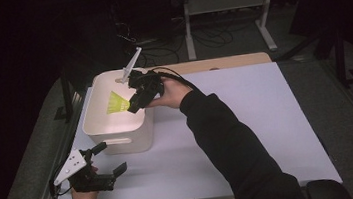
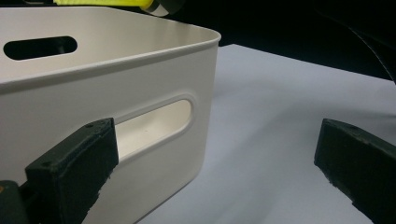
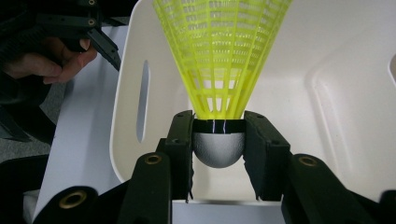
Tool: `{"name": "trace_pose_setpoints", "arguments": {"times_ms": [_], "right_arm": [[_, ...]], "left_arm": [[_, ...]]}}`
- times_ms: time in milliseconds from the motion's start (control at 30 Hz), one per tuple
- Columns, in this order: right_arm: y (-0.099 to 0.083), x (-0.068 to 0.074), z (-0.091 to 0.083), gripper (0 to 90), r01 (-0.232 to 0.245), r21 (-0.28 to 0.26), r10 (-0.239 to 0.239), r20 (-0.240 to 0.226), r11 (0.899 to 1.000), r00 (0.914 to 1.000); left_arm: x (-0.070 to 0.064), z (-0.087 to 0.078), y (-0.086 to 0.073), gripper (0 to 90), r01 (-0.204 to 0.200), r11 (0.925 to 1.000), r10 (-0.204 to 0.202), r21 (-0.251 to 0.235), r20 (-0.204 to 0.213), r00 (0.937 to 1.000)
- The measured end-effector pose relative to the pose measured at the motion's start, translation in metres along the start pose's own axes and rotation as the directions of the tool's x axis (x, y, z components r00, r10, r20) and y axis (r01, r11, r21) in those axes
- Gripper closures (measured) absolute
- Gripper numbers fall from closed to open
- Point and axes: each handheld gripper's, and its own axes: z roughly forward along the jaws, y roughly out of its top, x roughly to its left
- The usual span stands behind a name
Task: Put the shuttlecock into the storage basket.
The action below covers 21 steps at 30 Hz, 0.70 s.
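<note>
right claw [image 3: 218,140] clamps shuttlecock [image 3: 219,60] by its grey cork, over bin [image 1: 113,132] interior | left claw [image 1: 105,160] gapes, holds nothing, near bin's front wall | bin at left of worktop [image 1: 247,121]

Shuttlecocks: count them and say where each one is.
1. The yellow shuttlecock is gripped at its cork by the right claw above the white bin. The bin floor that shows is bare; part is hidden.
</note>
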Motion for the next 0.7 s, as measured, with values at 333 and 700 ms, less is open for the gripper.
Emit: {"name": "trace_pose_setpoints", "arguments": {"times_ms": [333, 700], "right_arm": [[-0.001, 0.000, 0.014, 63.2, 0.002, 0.011, -0.002, -0.013, 1.000, 0.9999], [-0.001, -0.001, 0.020, 55.7, -0.006, 0.013, 0.006, -0.025, 1.000, 0.9997]], "left_arm": [[0.000, 0.000, 0.000, 0.0, 0.000, 1.0000, 0.000, -0.001, 0.003, 1.0000], [0.000, 0.000, 0.000, 0.0, 0.000, 1.0000, 0.000, -0.003, 0.007, 1.0000]]}}
